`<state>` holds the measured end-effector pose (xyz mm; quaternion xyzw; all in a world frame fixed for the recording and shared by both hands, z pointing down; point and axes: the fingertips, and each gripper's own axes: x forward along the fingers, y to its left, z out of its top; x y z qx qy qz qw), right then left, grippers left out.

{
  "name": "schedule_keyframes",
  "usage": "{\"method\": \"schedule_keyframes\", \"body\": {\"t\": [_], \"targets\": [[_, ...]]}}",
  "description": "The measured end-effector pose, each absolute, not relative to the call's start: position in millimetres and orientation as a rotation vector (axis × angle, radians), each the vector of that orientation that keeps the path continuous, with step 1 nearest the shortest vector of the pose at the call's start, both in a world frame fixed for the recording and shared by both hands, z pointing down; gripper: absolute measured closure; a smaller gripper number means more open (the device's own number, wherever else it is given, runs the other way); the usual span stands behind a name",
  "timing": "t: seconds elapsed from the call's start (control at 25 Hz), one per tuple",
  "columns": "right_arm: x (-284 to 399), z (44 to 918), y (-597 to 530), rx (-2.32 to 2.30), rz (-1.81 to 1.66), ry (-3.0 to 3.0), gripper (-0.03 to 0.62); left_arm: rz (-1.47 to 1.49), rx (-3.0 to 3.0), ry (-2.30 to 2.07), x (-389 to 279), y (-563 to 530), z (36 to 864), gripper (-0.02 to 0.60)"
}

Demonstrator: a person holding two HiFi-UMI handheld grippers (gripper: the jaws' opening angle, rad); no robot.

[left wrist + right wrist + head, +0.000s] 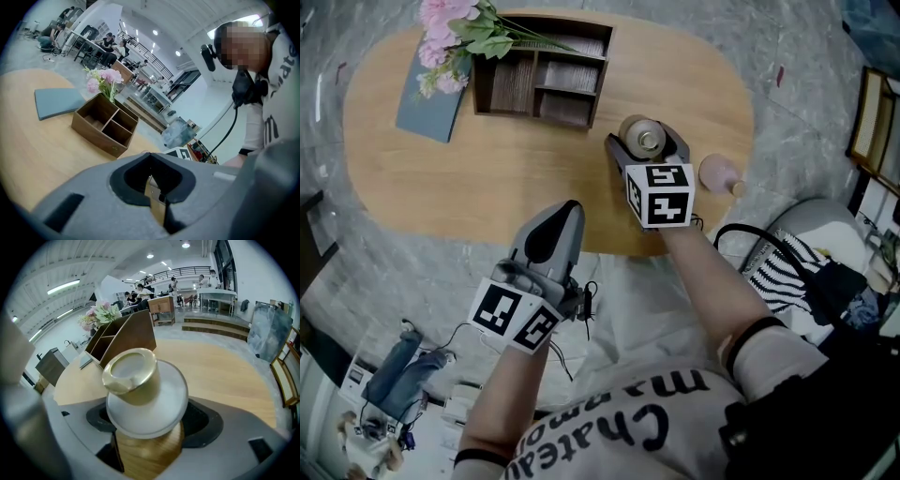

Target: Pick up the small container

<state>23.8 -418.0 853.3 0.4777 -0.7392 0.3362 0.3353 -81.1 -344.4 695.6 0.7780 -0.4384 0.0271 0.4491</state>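
Note:
The small container [640,137] has a wooden body, a white shoulder and a gold neck, and stands near the right end of the oval wooden table [478,178]. My right gripper [647,134] reaches round it, one jaw on each side. In the right gripper view the container [140,394] fills the space between the wide-spread jaws of the right gripper [145,446], and I see no squeeze on it. My left gripper [565,208] hangs just off the table's front edge, jaws together and empty. The left gripper [154,187] points toward the table.
A wooden divided box [542,70] stands at the table's back, with pink flowers [445,28] and a blue folder [431,103] to its left. A small pink bottle [719,174] lies right of the container. A striped bag [787,262] and cables sit on the floor at the right.

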Motion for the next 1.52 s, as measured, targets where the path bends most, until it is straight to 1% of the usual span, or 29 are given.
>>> {"method": "schedule_keyframes", "body": {"t": [0.28, 0.52, 1.16, 1.52], "targets": [[25.3, 851.6, -420.2, 1.296, 0.857, -1.951, 0.258, 0.067, 1.940, -1.087, -80.0, -338.2, 685.9, 0.568], [28.0, 846.6, -422.8, 1.275, 0.742, -1.971, 0.261, 0.075, 1.967, -1.087, -77.1, -332.6, 673.9, 0.568], [32.5, 837.9, -418.7, 1.274, 0.777, -1.995, 0.263, 0.092, 1.978, -1.106, -80.8, -322.0, 664.3, 0.568], [27.6, 803.1, -424.7, 1.282, 0.741, -2.074, 0.263, 0.054, 2.007, -1.171, -89.5, -335.9, 648.6, 0.568]]}}
